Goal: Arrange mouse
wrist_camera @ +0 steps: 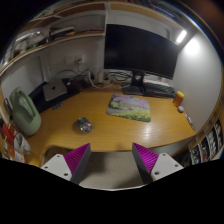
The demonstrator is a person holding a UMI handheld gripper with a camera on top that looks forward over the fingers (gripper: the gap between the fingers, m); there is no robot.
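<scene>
gripper (112, 160), lower centre: fingers spread wide, nothing held | mouse (83, 125), centre-left on desk (100, 115): untouched, well ahead | mat (130, 108), centre | task judged unstarted: approach, grasp, placement left

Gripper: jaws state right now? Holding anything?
Gripper: jaws open, holding nothing; the wooden desk lies beyond them.

Hand-held gripper (112, 160) level, fingers (72, 160) wide apart (nothing between the magenta pads).
</scene>
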